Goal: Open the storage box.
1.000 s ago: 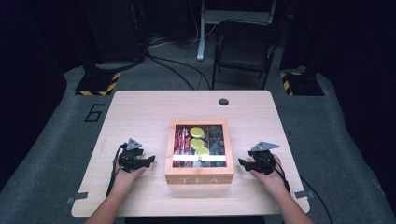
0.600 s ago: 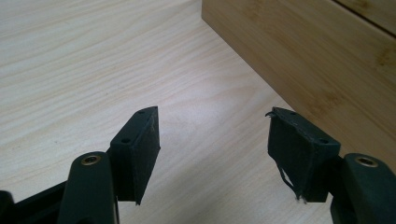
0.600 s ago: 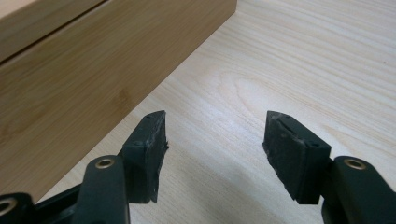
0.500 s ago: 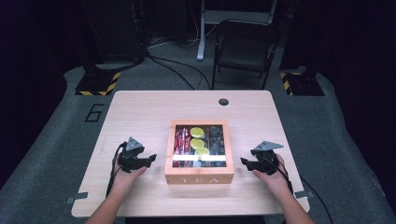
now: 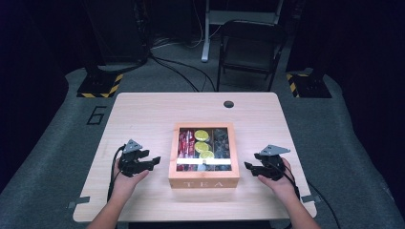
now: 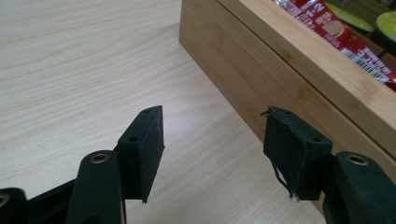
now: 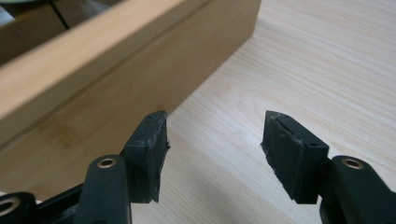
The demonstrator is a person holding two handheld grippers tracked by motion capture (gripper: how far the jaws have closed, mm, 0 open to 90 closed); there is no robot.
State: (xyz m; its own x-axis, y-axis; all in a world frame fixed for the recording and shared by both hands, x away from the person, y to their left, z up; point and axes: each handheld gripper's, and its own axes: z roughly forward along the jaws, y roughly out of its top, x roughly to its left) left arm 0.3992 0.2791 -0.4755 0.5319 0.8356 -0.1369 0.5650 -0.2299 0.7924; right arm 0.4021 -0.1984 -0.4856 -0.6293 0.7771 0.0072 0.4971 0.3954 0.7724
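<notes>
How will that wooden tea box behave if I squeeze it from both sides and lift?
The tea box looks rigid, so its walls should hardly give. Its smooth sides may slip against the pads. Low and wide, it seems unlikely to tip. Both tongs, left and right, stand open beside it.

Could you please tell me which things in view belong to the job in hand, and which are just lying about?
In the job:
- square wooden tea box with a clear lid
- left claw, open, empty, beside the box
- right claw, open, empty, beside the box

Lying about:
- light wooden table
- dark folding chair behind the table
</notes>
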